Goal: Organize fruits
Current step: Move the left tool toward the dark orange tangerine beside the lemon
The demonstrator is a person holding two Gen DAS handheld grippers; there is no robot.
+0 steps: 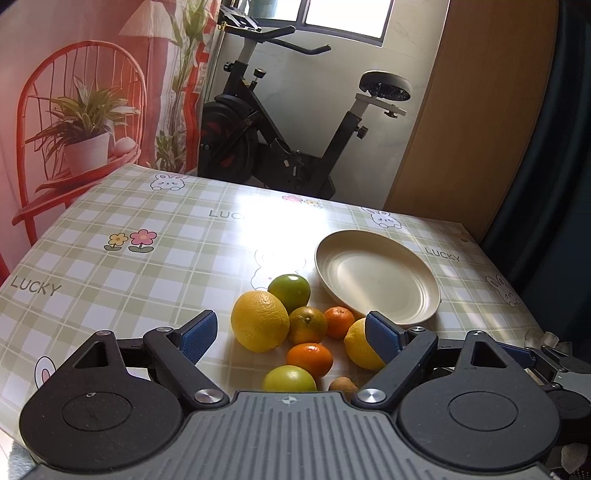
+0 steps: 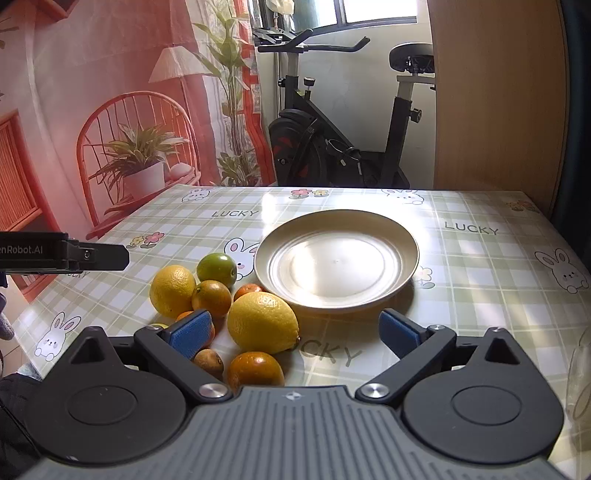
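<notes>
Green-checked bunny tablecloth point(image 2: 480, 295), empty cream plate point(image 2: 399, 229) right of citrus pile point(image 2: 258, 321), exercise bike point(image 2: 332, 140) far behind, left gripper point(image 1: 291, 336) and right gripper point(image 2: 295, 332) both jaws spread wide, holding nothing

Daylight from rear window point(image 1: 345, 16); strong glare on tablecloth point(image 1: 266, 210) and plate point(image 2: 336, 258); soft shadows; sharp focus; fisheye-bent edges.

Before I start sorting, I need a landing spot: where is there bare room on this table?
The plate holds nothing. Bare tablecloth lies to the plate's right and beyond it toward the table's far edge, and left of the fruit. It is crowded left of the plate, where the big lemon, oranges and green fruit cluster tightly.
</notes>
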